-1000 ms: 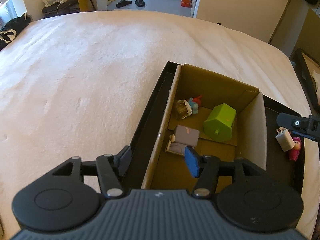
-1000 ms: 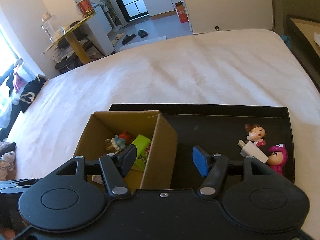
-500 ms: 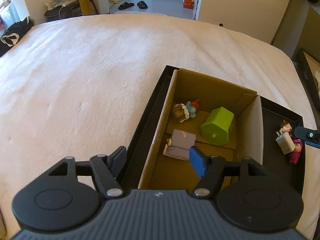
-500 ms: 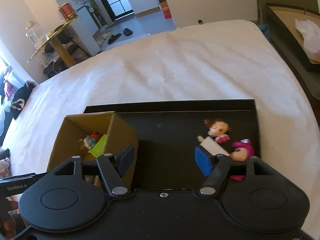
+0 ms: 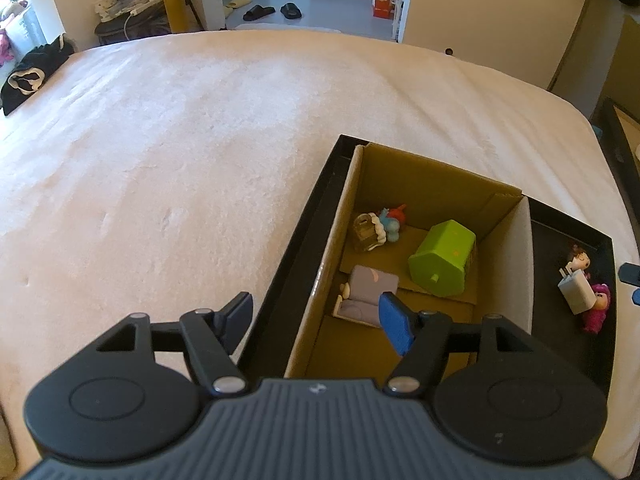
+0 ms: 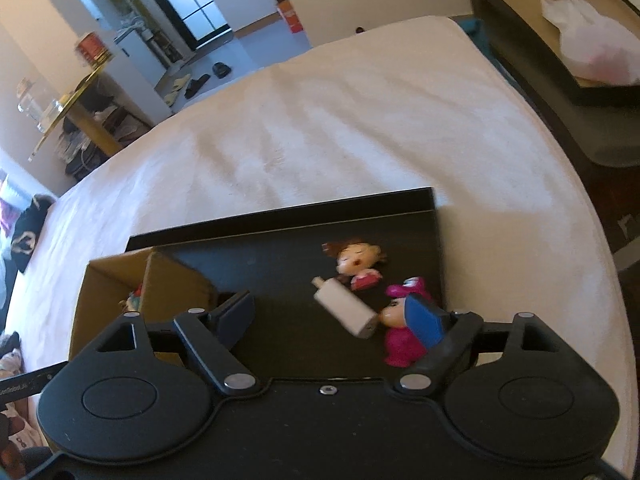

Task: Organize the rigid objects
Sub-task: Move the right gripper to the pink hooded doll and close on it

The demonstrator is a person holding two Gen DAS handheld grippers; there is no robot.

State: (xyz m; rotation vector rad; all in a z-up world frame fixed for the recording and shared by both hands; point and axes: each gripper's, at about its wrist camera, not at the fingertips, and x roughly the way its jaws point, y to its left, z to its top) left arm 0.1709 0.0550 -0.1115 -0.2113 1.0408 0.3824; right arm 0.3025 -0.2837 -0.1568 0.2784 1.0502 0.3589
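Note:
A black tray (image 5: 568,360) lies on the white bed and holds a cardboard box (image 5: 508,264). In the box lie a green block (image 5: 442,258), a grey toy (image 5: 370,294) and a small figurine (image 5: 378,226). On the tray's right part lie a white charger (image 6: 346,308), a brown-haired doll (image 6: 356,262) and a pink doll (image 6: 400,344). My left gripper (image 5: 316,316) is open and empty over the box's near left wall. My right gripper (image 6: 332,314) is open, with the charger between its fingers and the pink doll at its blue right pad.
The white bed (image 5: 180,152) spreads wide to the left and beyond the tray. A second dark tray (image 6: 560,60) with a white bag stands off the bed at the right. Furniture and slippers sit on the floor far behind.
My right gripper has swung right and forward, from over the box wall to over the charger and dolls. My left gripper has drifted slightly back and stays open.

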